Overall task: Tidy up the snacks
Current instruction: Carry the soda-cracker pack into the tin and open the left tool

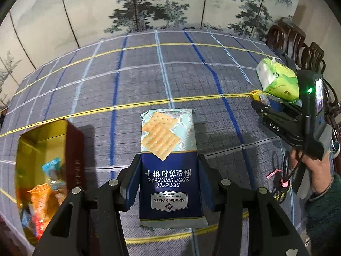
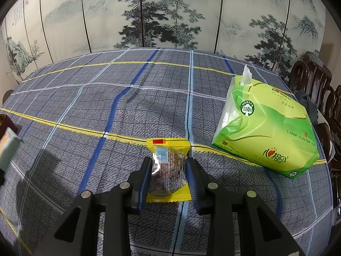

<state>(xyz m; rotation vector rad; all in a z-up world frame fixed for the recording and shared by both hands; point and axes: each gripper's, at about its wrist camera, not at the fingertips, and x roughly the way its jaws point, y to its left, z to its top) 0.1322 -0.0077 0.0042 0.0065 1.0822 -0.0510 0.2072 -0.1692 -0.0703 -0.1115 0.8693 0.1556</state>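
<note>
Left tongs grip cracker pack; right tongs clamp yellow snack above the desk.
Pack reads "Member's Mark SEA SALT SODA CRACKERS". Only left view shows gold tin, holding snacks; tissue pack reads "100%".

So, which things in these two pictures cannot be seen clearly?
- Left wrist view: snacks in the gold tin are blurred and cut by the edge.
- Left wrist view: the yellow snack packet is too small, partly behind the right gripper.
- Right wrist view: cracker pack is blurred at the edge.
</note>
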